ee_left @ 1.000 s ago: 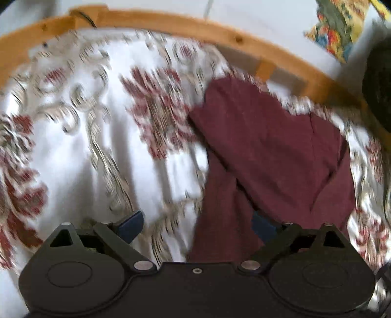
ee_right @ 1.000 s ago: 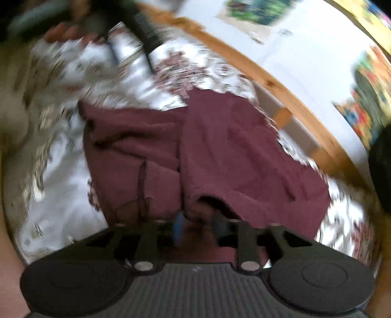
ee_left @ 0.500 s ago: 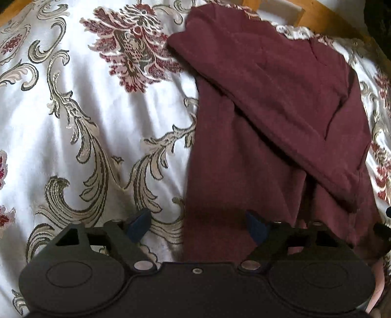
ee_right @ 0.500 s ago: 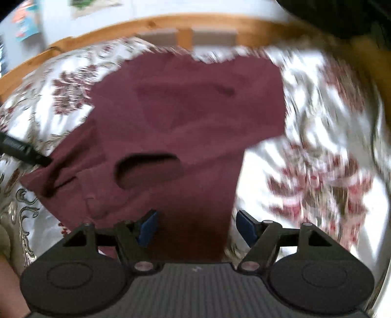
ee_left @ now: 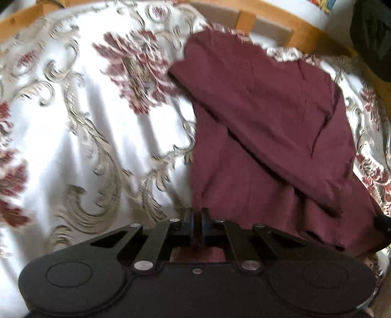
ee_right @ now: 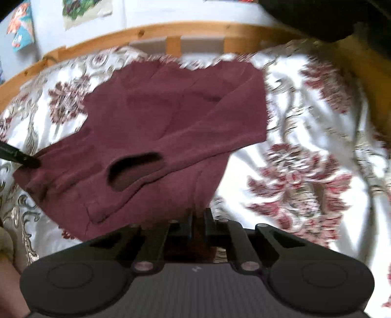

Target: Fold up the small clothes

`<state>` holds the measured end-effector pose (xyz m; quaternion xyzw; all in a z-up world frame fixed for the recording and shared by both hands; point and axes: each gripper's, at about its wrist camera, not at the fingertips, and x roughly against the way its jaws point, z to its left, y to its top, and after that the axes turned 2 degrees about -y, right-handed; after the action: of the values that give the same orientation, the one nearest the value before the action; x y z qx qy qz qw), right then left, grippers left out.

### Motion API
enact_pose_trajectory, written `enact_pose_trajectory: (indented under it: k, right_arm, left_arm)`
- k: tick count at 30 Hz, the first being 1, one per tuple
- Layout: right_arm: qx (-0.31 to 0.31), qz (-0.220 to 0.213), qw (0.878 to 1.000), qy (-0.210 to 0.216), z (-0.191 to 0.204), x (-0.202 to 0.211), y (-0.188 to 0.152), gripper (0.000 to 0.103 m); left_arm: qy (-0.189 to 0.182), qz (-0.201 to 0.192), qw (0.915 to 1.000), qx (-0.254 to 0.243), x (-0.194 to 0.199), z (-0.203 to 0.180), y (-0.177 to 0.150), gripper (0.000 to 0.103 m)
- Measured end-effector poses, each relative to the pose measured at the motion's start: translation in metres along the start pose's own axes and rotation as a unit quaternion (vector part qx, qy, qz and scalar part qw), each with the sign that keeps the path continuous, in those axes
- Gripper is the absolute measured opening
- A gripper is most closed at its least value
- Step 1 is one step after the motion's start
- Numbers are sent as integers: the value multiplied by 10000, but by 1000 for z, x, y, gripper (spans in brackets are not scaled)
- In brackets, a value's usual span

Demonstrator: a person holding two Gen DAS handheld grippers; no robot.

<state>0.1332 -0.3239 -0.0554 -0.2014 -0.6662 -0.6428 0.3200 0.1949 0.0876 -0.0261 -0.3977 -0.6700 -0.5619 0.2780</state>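
A maroon long-sleeved top (ee_left: 268, 122) lies partly folded on a white bedspread with a red and beige floral pattern (ee_left: 97, 146). My left gripper (ee_left: 197, 215) is shut on the top's near left edge, with cloth pinched between the pads. In the right wrist view the same top (ee_right: 171, 117) spreads away from me, neck opening (ee_right: 134, 168) facing up. My right gripper (ee_right: 198, 215) is shut on its near right corner. The left gripper's black tip (ee_right: 24, 159) shows at the top's left corner.
A wooden bed rail (ee_right: 171, 31) runs along the far side of the bedspread (ee_right: 305, 146), with a pale wall and colourful pictures (ee_right: 83, 9) behind it. A dark bulky object (ee_left: 374, 36) sits at the far right. A hand (ee_right: 9, 288) shows at the lower left.
Both grippers went from open to shut on the top's near edge. The left one pulled back, showing the bed rail again. The right one shifted slightly along the hem.
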Motion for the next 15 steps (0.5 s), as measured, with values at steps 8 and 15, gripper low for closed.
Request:
enact_pose_trajectory:
  k: [8,15]
  right_arm:
    - [-104,94,9995,-268,-17,9,-7,6]
    - [-54,225,9989,-397,-15,6,-11,12]
  left_arm:
    - [-18,532,9974,-494,3,-4,-19,6]
    - [251,659,9939,-854,-3,-15,-26,35]
